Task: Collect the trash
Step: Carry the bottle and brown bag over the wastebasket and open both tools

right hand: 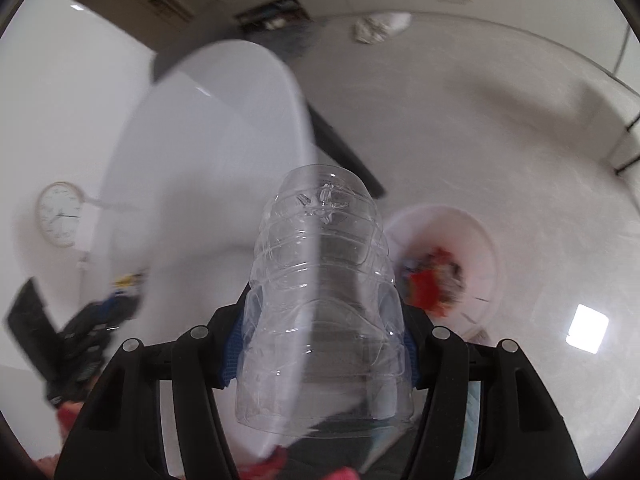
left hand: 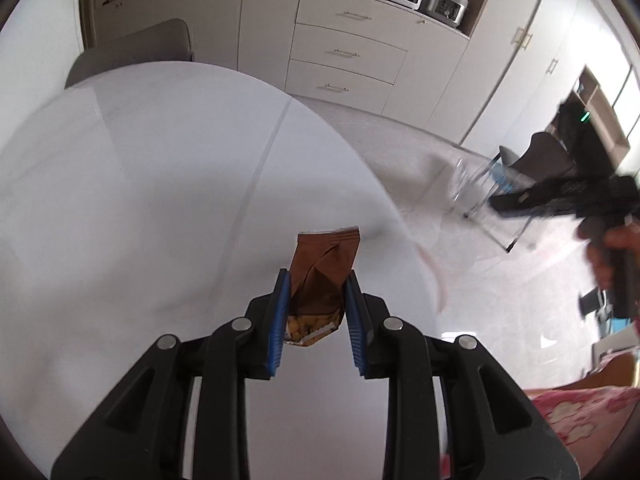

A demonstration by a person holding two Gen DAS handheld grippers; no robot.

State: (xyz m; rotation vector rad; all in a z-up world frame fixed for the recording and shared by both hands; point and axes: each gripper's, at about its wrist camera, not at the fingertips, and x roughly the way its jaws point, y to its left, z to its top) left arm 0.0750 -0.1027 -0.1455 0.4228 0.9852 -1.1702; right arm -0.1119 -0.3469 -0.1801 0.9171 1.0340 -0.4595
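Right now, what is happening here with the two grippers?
A person is collecting trash with two handheld grippers. The left gripper is closed on a brown snack wrapper above the white table. The right gripper holds an empty clear plastic bottle out past the table edge, over the floor. Below it stands a white bin with red and other colourful trash already inside. Neither item has been dropped in yet.

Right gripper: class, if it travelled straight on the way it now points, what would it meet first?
Probably the floor near the white bin; the right gripper already clamps a clear bottle. Blur leaves depth uncertain.
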